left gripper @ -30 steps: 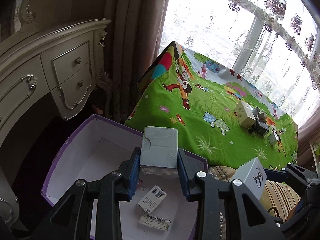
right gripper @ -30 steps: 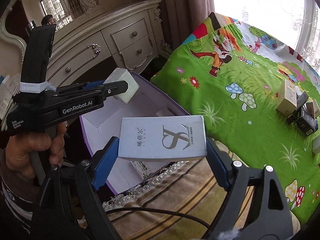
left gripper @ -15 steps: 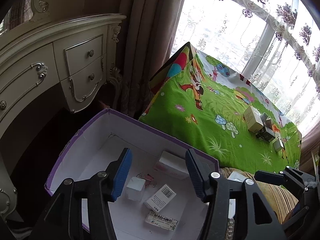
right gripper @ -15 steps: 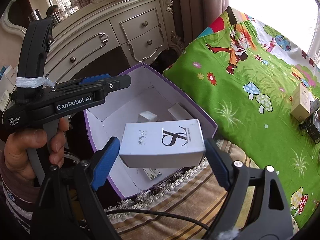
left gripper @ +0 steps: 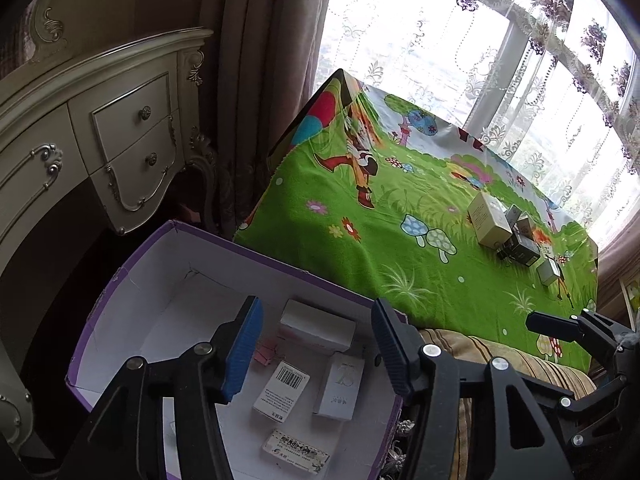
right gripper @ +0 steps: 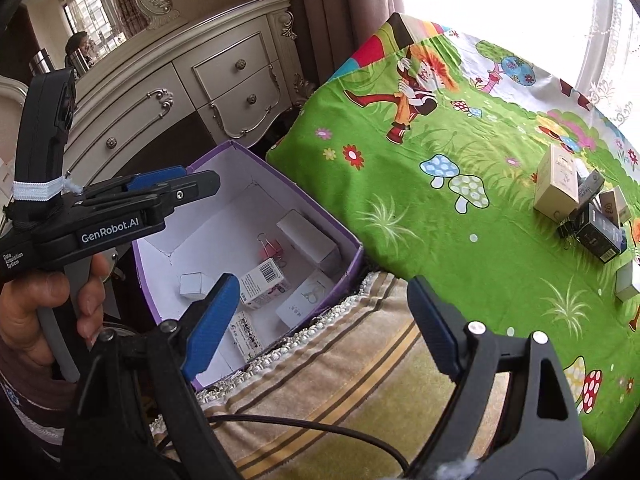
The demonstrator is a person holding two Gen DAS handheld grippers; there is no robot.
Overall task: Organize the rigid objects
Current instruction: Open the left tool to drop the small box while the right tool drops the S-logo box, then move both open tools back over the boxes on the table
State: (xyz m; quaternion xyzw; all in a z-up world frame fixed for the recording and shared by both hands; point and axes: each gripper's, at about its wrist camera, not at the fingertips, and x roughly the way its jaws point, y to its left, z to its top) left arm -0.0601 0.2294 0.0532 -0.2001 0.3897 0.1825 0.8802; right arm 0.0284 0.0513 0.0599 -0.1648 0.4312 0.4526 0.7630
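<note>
Now that both boxes we carried a second ago have dropped, our left gripper and right gripper hang over the purple box with jaws apart and nothing between the pads. A second back the left pads pinched a grey-white carton and the right pads a white carton with a looping logo; that logo carton now lies flat on the box floor, so two more pieces are sorted.

Inside the purple box we count six cartons: a long white one, a barcode one, the logo one, a flat printed one and a small white cube, plus one pink binder clip.

On the green cartoon cloth roughly six small boxes wait in a cluster; overlap keeps us from an exact count.
</note>
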